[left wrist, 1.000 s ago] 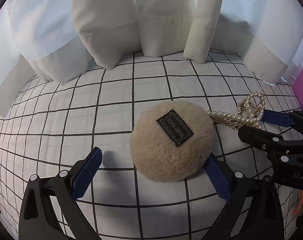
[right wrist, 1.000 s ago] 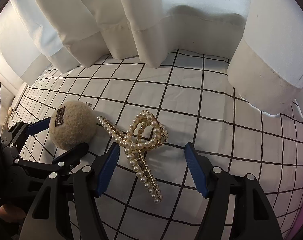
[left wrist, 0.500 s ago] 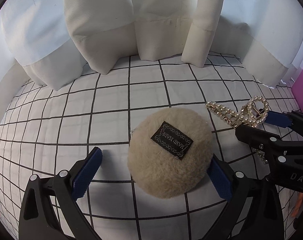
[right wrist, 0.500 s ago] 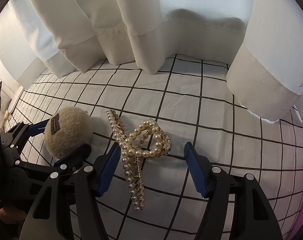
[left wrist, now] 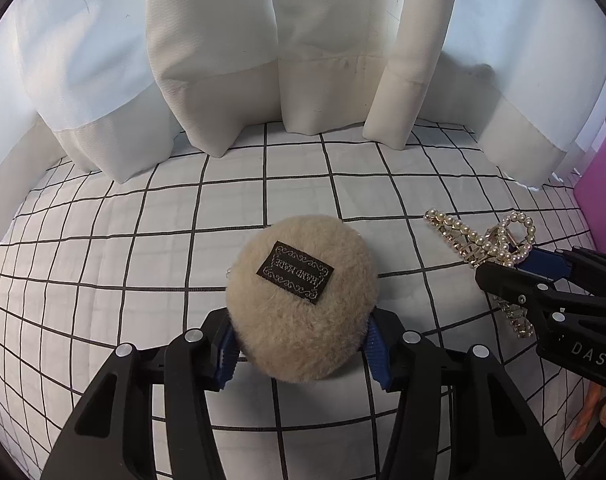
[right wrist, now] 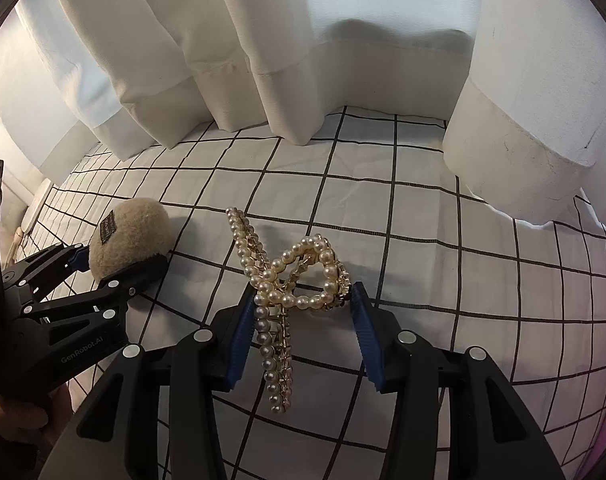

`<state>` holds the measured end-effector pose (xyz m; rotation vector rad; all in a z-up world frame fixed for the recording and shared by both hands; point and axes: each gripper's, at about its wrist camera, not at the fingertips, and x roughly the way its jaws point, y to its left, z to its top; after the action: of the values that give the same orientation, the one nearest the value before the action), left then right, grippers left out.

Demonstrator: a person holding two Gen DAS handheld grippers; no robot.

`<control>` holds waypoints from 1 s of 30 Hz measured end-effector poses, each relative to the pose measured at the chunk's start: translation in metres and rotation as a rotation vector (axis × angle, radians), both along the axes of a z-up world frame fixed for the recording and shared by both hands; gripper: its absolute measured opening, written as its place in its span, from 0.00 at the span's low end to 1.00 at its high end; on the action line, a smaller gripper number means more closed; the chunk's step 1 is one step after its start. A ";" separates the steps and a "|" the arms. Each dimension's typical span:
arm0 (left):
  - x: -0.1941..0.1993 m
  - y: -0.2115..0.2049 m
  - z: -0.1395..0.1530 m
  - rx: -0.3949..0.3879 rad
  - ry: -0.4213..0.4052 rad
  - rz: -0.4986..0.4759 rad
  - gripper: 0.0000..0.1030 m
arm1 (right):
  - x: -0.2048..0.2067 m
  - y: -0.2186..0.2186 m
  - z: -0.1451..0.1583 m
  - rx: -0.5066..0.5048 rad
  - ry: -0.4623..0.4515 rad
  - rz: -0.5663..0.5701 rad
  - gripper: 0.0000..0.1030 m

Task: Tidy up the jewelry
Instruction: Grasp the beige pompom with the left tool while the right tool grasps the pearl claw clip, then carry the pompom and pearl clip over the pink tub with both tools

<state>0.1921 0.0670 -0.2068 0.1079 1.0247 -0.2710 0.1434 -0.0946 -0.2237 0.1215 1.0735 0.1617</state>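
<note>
A round beige fluffy pom-pom point(left wrist: 301, 300) with a black label sits between the blue pads of my left gripper point(left wrist: 299, 344), which is shut on it; it also shows in the right wrist view point(right wrist: 131, 238). A pearl and gold hair claw point(right wrist: 291, 284) lies between the pads of my right gripper point(right wrist: 301, 332), which is shut on its looped end. The claw also shows at the right of the left wrist view point(left wrist: 483, 240). Both items are on or just above the white cloth with a black grid point(left wrist: 143, 280).
White curtains point(left wrist: 223, 60) hang along the back edge of the cloth. A pink box edge point(left wrist: 599, 184) stands at the far right. A thick curtain fold point(right wrist: 523, 140) rests on the cloth at the back right.
Both grippers have closed: the left one onto the pom-pom, the right one onto the pearl claw. The claw has shifted a little away from the pom-pom.
</note>
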 end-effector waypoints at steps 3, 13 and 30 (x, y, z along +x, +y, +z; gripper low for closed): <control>-0.007 0.007 0.005 -0.014 -0.013 0.021 0.49 | -0.005 -0.003 0.001 0.009 0.007 -0.010 0.44; -0.038 0.014 0.041 -0.066 -0.060 0.017 0.49 | -0.029 0.002 0.028 0.032 -0.038 -0.025 0.44; -0.087 -0.004 0.122 -0.115 -0.177 -0.027 0.49 | -0.088 -0.013 0.107 0.047 -0.159 -0.071 0.44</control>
<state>0.1053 0.0625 -0.0848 0.0409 0.8305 -0.3384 0.0557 -0.1071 -0.1169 0.1859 0.9056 0.1309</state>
